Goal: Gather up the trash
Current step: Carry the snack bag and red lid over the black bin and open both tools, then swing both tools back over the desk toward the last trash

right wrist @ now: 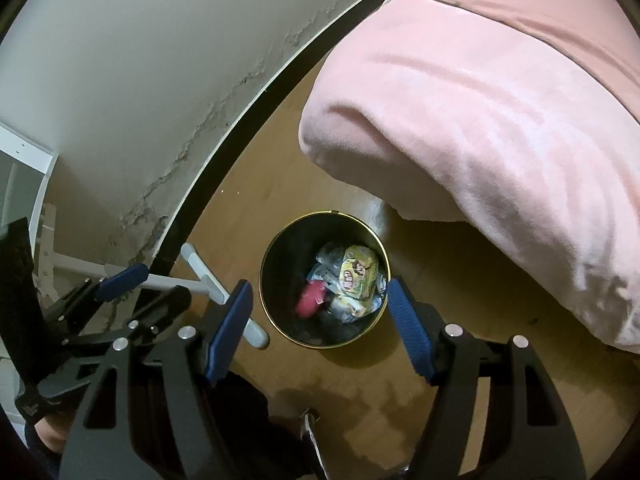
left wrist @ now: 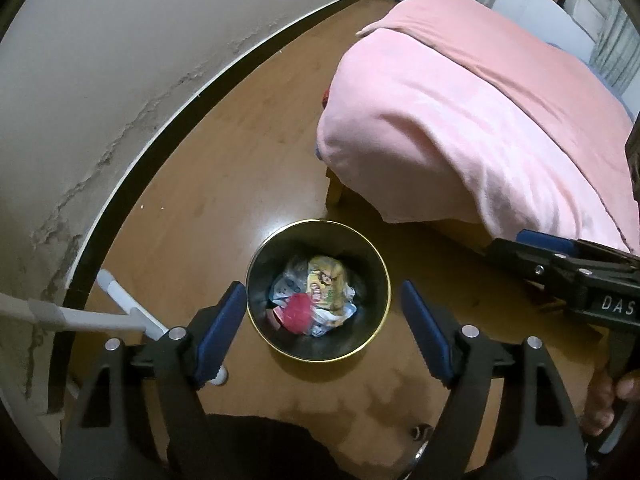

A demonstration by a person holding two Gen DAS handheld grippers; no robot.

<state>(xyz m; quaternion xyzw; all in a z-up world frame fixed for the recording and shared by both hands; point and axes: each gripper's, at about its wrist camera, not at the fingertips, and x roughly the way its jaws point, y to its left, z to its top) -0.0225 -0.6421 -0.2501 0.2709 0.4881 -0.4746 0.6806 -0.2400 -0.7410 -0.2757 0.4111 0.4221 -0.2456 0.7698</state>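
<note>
Left wrist view: a round black trash can (left wrist: 318, 290) with a gold rim stands on the wooden floor (left wrist: 224, 168) near the corner of a bed under a pink blanket (left wrist: 460, 120). Inside lie crumpled wrappers (left wrist: 326, 280), one yellow, and a red piece (left wrist: 298, 308). The left gripper (left wrist: 324, 328) points steeply down over the can, jaws wide, nothing between them. At the right edge the right gripper (left wrist: 532, 252) reaches in, a hand (left wrist: 608, 400) below it.

Right wrist view: the same can (right wrist: 324, 280), wrappers (right wrist: 354, 280) inside, sits between the spread, empty jaws of the right gripper (right wrist: 320, 320). Only here a white shelf unit (right wrist: 24, 168) shows by the wall, and the left gripper (right wrist: 152, 284) enters from the left, over a white tube frame (right wrist: 224, 292).
</note>
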